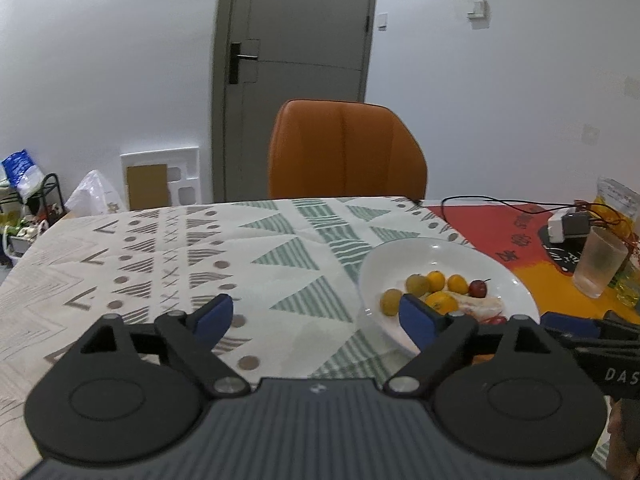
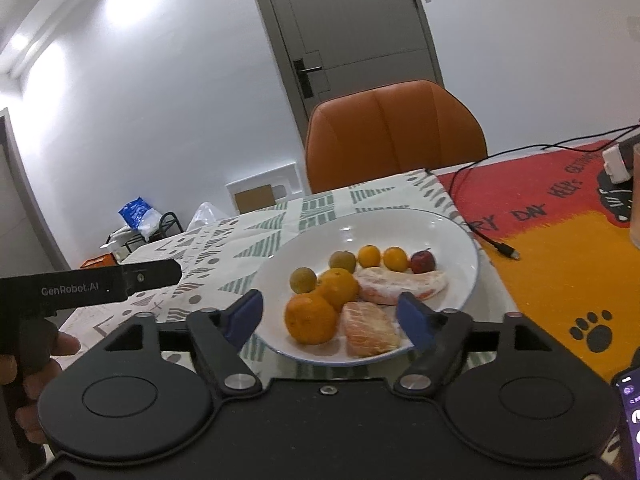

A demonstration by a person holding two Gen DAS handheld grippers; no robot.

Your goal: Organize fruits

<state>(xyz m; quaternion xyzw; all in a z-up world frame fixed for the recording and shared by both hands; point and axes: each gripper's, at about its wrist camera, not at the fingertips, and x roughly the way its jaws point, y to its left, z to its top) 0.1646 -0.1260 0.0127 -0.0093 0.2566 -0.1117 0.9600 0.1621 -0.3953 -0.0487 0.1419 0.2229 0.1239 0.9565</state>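
Between the right gripper's (image 2: 331, 317) open jaws sit plated fruits (image 2: 320, 312).

left wrist view: near rim of plate (image 1: 516, 280) hidden behind left gripper's (image 1: 316, 316) right finger (image 1: 416, 316), along with part of an orange (image 1: 440, 302). right gripper (image 1: 580, 330) cut off at 3 o'clock. right wrist view: phone (image 2: 630, 412) clipped at 4 o'clock, cup (image 2: 636, 216) clipped at 3. mat (image 2: 560, 240) lettering partly readable only.
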